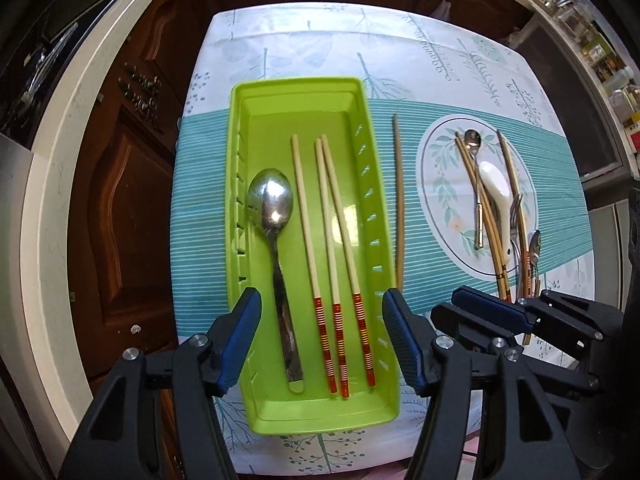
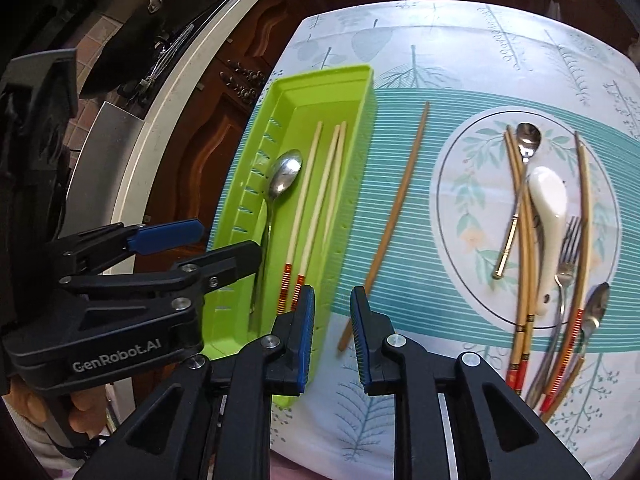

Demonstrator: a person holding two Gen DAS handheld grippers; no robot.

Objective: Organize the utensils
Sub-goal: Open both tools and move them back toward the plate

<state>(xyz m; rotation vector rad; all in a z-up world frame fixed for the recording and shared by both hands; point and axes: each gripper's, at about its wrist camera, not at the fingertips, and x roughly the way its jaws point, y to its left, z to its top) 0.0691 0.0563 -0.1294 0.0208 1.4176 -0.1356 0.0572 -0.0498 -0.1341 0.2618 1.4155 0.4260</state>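
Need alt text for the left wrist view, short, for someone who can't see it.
The left gripper, jaws open and empty, hangs over a green tray holding a metal spoon and three pale chopsticks. On the tablecloth to the tray's right lie one brown chopstick and a pile of mixed cutlery.

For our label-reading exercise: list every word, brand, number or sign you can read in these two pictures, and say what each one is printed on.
"GenRobot.AI": white lettering on the black body of the left gripper, seen from the right wrist view.
Jars and packets on the shelves at the right edge of the left wrist view: any labels are too small and blurred to read.
Nothing readable on the green tray, the utensils or the tablecloth.
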